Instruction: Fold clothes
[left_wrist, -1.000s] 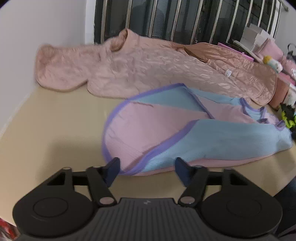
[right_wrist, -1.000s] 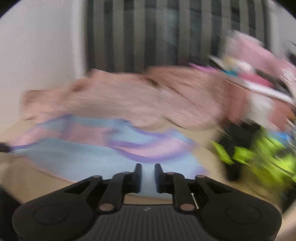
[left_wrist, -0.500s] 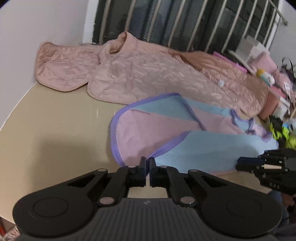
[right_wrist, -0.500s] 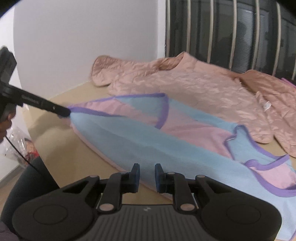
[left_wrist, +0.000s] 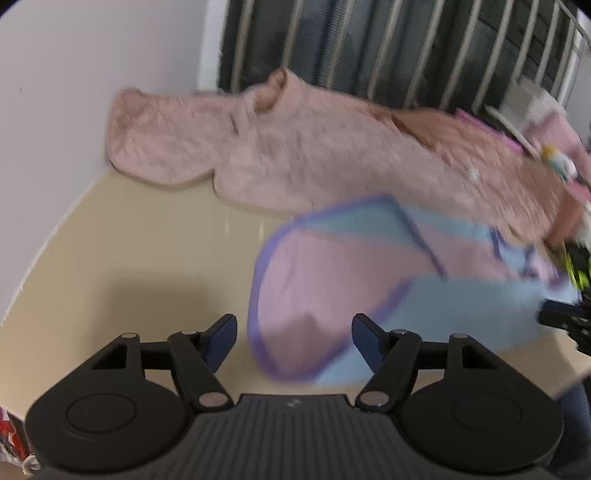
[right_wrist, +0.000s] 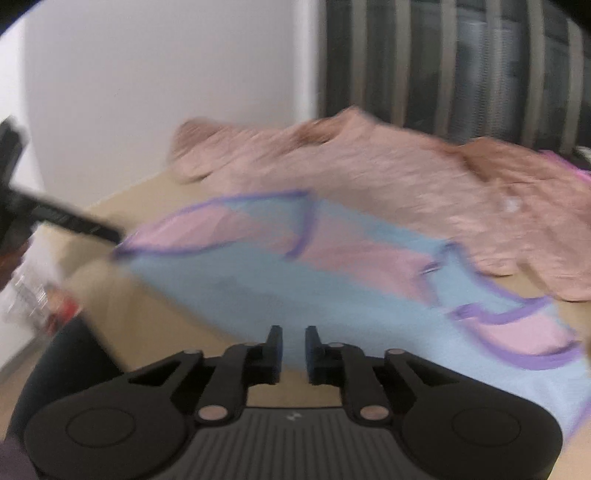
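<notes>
A pink and light-blue garment with purple trim (left_wrist: 369, 280) lies folded on the beige table (left_wrist: 129, 251); it also shows in the right wrist view (right_wrist: 295, 288). My left gripper (left_wrist: 294, 341) is open, its fingers either side of the garment's near rounded hem, holding nothing. In the right wrist view it shows as a dark bar (right_wrist: 66, 218) at the garment's left end. My right gripper (right_wrist: 293, 349) has its fingers nearly together with a narrow gap, over the garment's blue near edge; whether cloth is pinched is unclear. Both views are blurred.
A quilted peach-pink jacket (left_wrist: 332, 155) lies spread along the back of the table by the barred window (left_wrist: 406, 48). A white wall (left_wrist: 74, 92) bounds the left side. Boxes, toys and green-black clutter (left_wrist: 576, 258) crowd the far right.
My left gripper, shut on the garment's hem half a second ago, has opened. The hem lies on the table. My right gripper stays nearly closed and has shifted a little.
</notes>
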